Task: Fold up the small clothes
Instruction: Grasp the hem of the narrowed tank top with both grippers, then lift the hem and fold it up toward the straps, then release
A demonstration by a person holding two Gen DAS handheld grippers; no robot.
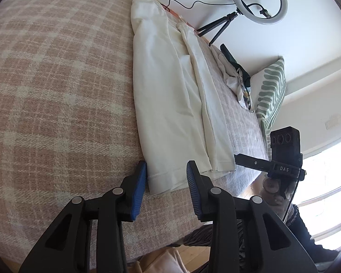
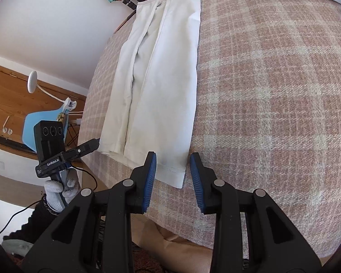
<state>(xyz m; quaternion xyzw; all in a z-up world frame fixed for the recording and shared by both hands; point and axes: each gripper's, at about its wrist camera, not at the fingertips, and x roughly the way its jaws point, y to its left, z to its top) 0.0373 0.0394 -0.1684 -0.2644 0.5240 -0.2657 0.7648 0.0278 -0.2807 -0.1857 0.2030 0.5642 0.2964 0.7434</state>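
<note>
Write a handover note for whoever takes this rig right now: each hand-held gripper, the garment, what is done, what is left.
Left hand-held gripper: open, holding nothing, poised at one near hem corner of the white garment.
Right hand-held gripper: open, holding nothing, poised at the other near hem corner.
The garment lies lengthwise on the pink plaid blanket, both long sides already folded inward into a narrow strip.
Other crumpled clothes sit by the striped pillow.
Done: side folds.
Left: probably grip both hem corners, fold the strip end to end, then go on to the other clothes.
</note>
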